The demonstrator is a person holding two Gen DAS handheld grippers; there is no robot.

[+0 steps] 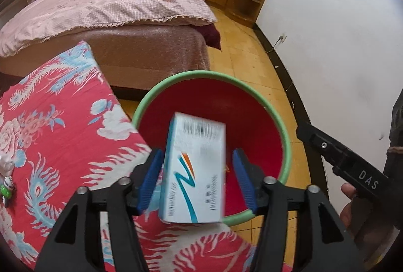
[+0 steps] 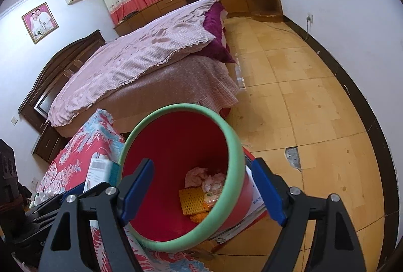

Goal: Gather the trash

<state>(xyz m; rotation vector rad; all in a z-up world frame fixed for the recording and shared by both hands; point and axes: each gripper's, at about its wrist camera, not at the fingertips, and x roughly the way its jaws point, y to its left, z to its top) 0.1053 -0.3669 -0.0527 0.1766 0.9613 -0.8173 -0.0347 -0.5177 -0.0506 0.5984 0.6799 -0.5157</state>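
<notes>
A white and teal medicine box (image 1: pixel 195 171) sits between the blue pads of my left gripper (image 1: pixel 197 180), blurred, with gaps on both sides, over the red bin with a green rim (image 1: pixel 283 136). The left jaws stand open around it. My right gripper (image 2: pixel 204 192) is open, its pads on either side of the red bin (image 2: pixel 234 136), which is tilted toward the camera. Inside the bin lie crumpled pink paper (image 2: pixel 201 177) and a yellow mesh piece (image 2: pixel 192 200). The box also shows at the left of the right wrist view (image 2: pixel 97 171).
The bin rests at the edge of a table with a red floral cloth (image 1: pixel 50 133). A bed with a pink quilt (image 1: pixel 113 2) stands behind. Yellow tiled floor (image 2: pixel 302 95) lies to the right. Small toys (image 1: pixel 7 186) sit at the cloth's left edge.
</notes>
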